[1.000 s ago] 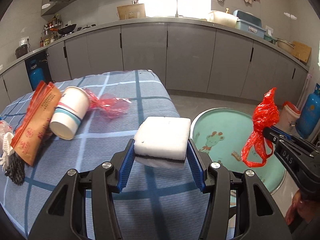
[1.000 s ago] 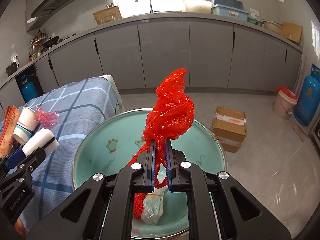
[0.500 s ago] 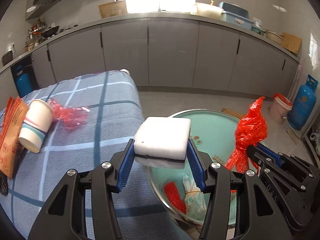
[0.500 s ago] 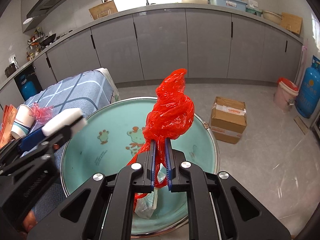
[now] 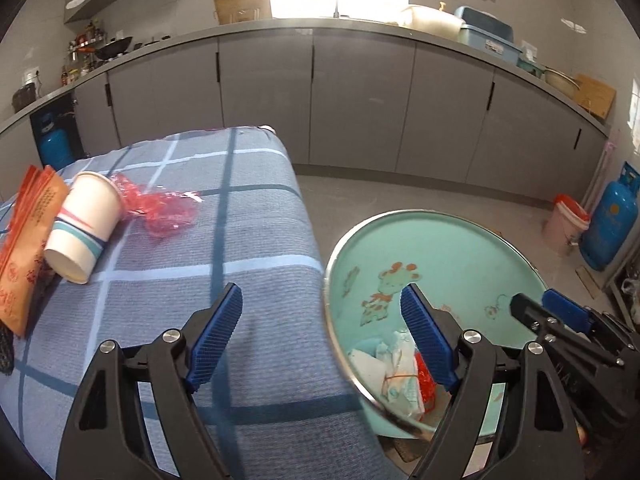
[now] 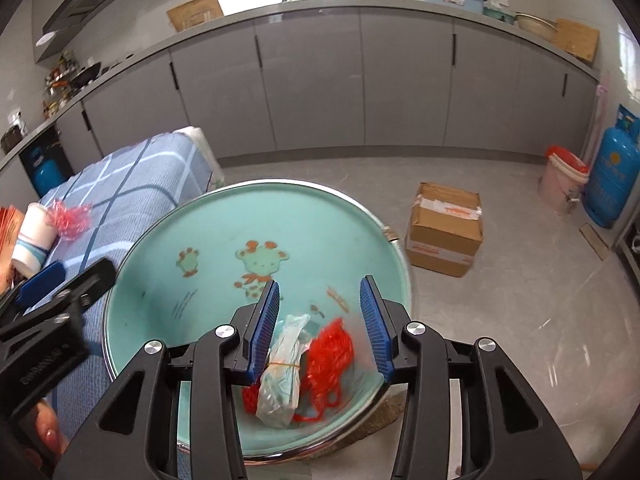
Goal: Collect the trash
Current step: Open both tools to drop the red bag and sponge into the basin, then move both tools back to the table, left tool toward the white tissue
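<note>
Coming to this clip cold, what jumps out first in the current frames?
The big turquoise basin on the floor beside the table, with red plastic and a pale bag lying in its bottom. Both the left hand-held gripper and the right hand-held gripper are open and hold nothing. On the blue checked tablecloth a tipped paper cup lies beside crumpled pink film.

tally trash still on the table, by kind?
Paper cup, on its side: 1
Pink-red plastic wrapper: 1
Orange paper packet: 1
Dark item at the left edge, cut off, cannot identify: 1
Total: 4
</note>
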Motion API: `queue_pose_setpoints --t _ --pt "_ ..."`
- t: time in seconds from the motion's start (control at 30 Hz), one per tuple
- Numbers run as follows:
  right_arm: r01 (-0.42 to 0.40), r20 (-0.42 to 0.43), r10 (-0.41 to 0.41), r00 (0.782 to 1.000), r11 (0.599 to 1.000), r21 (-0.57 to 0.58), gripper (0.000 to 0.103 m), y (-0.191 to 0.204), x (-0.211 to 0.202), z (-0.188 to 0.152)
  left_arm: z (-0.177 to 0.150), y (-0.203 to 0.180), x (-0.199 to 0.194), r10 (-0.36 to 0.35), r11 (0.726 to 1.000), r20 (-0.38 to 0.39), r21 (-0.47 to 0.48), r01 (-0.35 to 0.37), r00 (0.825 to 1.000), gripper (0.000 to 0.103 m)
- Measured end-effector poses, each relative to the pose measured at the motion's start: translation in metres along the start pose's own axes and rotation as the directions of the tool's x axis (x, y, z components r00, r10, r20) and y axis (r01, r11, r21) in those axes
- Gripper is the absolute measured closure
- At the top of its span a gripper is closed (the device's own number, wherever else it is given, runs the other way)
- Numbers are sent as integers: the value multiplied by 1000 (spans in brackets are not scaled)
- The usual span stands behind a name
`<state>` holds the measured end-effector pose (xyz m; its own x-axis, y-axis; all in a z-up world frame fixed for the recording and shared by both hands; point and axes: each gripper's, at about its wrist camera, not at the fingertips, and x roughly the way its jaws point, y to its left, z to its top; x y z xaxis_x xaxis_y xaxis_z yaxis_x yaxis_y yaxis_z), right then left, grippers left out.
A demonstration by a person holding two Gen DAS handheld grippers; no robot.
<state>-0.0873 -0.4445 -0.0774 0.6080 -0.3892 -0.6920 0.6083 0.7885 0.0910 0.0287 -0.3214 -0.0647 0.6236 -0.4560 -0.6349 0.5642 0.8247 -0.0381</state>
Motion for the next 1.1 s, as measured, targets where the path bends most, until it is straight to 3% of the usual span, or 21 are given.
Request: queue_pose_setpoints --t 0.3,0.5,0.8,1.1 --pt "3 67 -9 998 995 99 57 -10 -16 5 -7 31 -16 7 999 -2 -42 -7 1000 21" --pt "5 80 -11 997 997 77 56 -1 -20 6 -15 56 -31 18 997 9 -71 -17 1000 21" --pt "-24 84 20 996 999 46 54 21 -23 7 -30 105 -56 103 991 34 -93 -99 994 17" --pt "-86 68 88 994 996 -30 54 68 -27 6 -42 163 -71 194 973 27 -130 -189 981 17"
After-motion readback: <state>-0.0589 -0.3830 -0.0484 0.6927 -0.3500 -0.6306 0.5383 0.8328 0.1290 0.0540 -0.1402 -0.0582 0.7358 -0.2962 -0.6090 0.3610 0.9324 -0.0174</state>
